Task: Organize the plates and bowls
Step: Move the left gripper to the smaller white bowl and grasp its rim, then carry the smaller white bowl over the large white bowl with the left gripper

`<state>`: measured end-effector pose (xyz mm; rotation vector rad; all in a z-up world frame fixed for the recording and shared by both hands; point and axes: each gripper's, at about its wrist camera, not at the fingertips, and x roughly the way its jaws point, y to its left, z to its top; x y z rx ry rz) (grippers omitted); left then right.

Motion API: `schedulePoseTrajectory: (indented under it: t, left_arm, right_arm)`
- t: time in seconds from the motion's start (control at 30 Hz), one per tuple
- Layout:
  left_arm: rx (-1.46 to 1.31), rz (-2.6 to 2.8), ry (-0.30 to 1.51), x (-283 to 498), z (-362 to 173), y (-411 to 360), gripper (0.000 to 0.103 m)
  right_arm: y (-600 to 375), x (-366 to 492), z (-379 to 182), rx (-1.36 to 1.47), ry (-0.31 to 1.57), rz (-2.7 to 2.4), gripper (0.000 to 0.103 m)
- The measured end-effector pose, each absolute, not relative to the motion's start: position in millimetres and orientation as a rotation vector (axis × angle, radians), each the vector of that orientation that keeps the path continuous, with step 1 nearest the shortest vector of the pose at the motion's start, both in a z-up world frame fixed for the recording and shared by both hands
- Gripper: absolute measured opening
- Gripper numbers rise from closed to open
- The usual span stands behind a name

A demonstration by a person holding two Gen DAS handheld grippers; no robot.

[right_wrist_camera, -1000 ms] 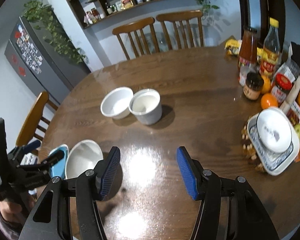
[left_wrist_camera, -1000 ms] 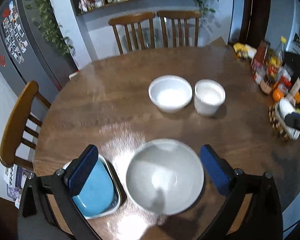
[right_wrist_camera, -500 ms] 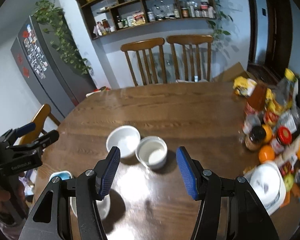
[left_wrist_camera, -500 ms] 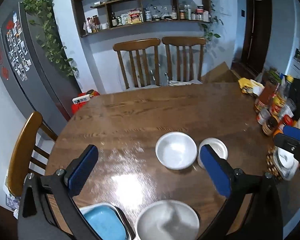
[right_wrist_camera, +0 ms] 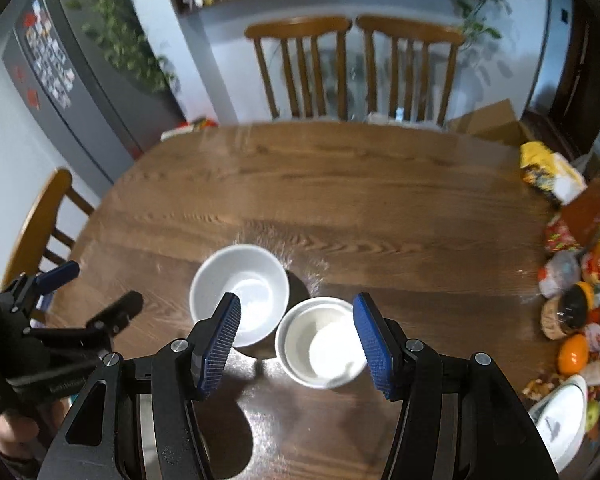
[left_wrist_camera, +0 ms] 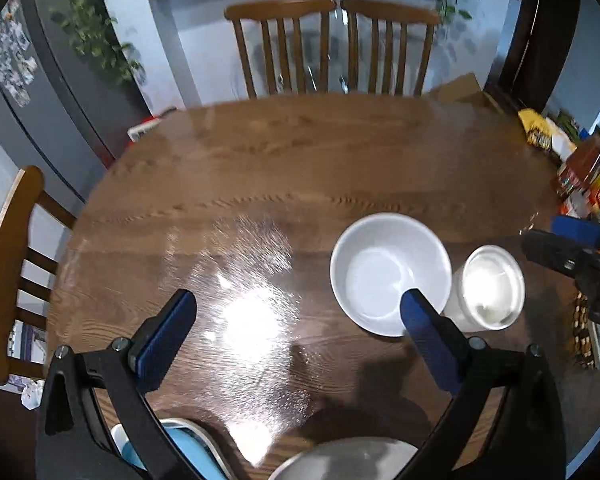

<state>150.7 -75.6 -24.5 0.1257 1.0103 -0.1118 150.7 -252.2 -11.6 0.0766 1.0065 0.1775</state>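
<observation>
Dining room setting: a round wooden table [left_wrist_camera: 284, 168] with a glossy top, two wooden chairs [right_wrist_camera: 352, 68] at its far edge and a third chair [left_wrist_camera: 8, 264] at the left. A dark fridge [right_wrist_camera: 64, 80] with magnets stands at the back left, beside a trailing plant [right_wrist_camera: 124, 40].

Task items: a white bowl [right_wrist_camera: 239, 294] sits near the middle of the table, with a smaller white cup-shaped bowl [right_wrist_camera: 323, 342] just beside it on the right (whether the two touch cannot be told). At the near edge, seen from the left wrist, are a blue dish [left_wrist_camera: 188, 456] in a pale tray and the rim of a large grey bowl [left_wrist_camera: 340, 458], both partly cut off by the frame. At the right edge a white plate [right_wrist_camera: 560, 428] lies among jars, packets and oranges [right_wrist_camera: 576, 354].

Right gripper [right_wrist_camera: 296, 344]: jaws about half open, nothing held. The small white bowl lies between its blue pads in that view, and the pads are not touching it.

Left gripper [left_wrist_camera: 298, 328]: jaws spread wide, nothing between them but bare table; its right pad overlaps the white bowl in its own view. From the right wrist it appears at the left, held in a hand [right_wrist_camera: 4, 428].
</observation>
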Motion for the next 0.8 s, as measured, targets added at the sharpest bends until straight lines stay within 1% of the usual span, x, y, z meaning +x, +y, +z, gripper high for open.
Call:
schedulePoseTrajectory:
  t: [0.17,0.23,0.3,0.37,0.47,0.5,0.53,0.6,0.67,0.7,0.73,0.77,0.8]
  left_arm:
    - [0.145,-0.122,1.083,166,-58,-78,0.1]
    - [0.138,-0.132,1.1,171,-65,-78,0.098]
    - [0.132,-0.145,1.122,177,-75,-79,0.092]
    - [0.127,-0.159,1.139,181,-81,-81,0.089]
    - [0.116,-0.181,1.17,185,-91,-84,0.076]
    - [0.11,-0.187,1.178,186,-93,-85,0.07]
    - [0.106,-0.192,1.183,187,-94,-85,0.066]
    - [0.094,-0.203,1.199,187,-98,-86,0.051]
    - [0.081,-0.211,1.205,187,-100,-86,0.043]
    - [0.072,-0.218,1.207,187,-99,-86,0.036]
    - [0.068,-0.219,1.209,187,-99,-86,0.032]
    - [0.066,-0.22,1.21,187,-99,-85,0.024]
    - [0.063,-0.223,1.213,188,-100,-85,0.018]
  right_arm:
    - [-241,183,-51,0.07,1.091,0.235,0.059]
    - [-237,192,-62,0.061,1.109,0.252,0.059]
    - [-231,200,-72,0.051,1.132,0.278,0.059]
    - [-227,206,-79,0.035,1.152,0.285,0.059]
    - [-221,213,-85,-0.002,1.162,0.296,0.059]
    - [-219,214,-87,-0.012,1.167,0.299,0.057]
    - [-218,215,-89,-0.016,1.172,0.306,0.052]
    - [-216,216,-91,-0.021,1.18,0.324,0.045]
    - [-215,218,-94,-0.039,1.185,0.324,0.033]
    - [-214,218,-94,-0.045,1.186,0.327,0.03]
    - [-213,218,-95,-0.052,1.185,0.325,0.024]
    - [-212,218,-95,-0.054,1.184,0.325,0.018]
    - [-211,218,-95,-0.053,1.184,0.327,0.015]
